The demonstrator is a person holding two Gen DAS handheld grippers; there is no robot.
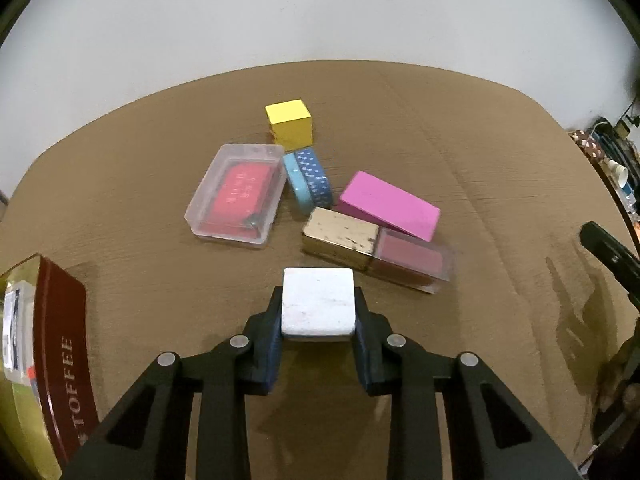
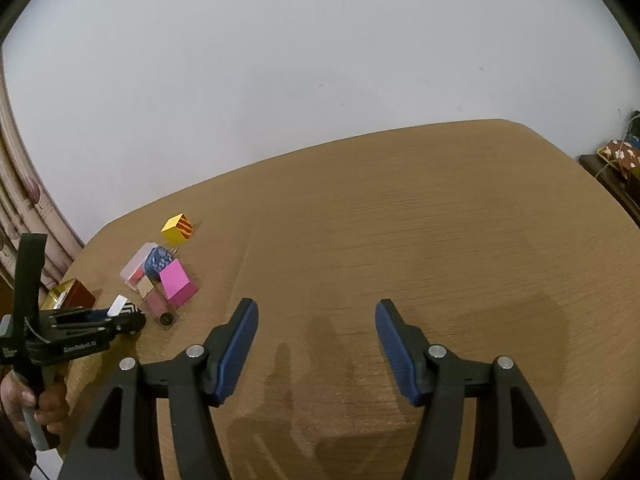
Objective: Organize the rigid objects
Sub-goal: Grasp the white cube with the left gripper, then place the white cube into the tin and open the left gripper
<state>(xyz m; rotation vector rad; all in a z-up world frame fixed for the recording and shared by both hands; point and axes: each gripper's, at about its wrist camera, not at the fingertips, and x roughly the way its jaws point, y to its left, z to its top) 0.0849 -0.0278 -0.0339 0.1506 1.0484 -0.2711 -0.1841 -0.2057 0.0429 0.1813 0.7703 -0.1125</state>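
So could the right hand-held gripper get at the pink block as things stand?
Probably yes. The right hand-held gripper is open and holds nothing, with bare table ahead. The pink block lies off to its left, its near side exposed, though it leans on the gold-capped case.

Dim warm indoor light, soft shadows on table [image 2: 400, 220], fisheye-bent dark corners

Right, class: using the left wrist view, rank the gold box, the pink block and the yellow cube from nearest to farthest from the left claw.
1. Gold box: just ahead of the left claw, slightly right, beyond the white block it grips.
2. Pink block: behind the gold box, further right, tilted.
3. Yellow cube: farthest, toward the table's back, slightly left.
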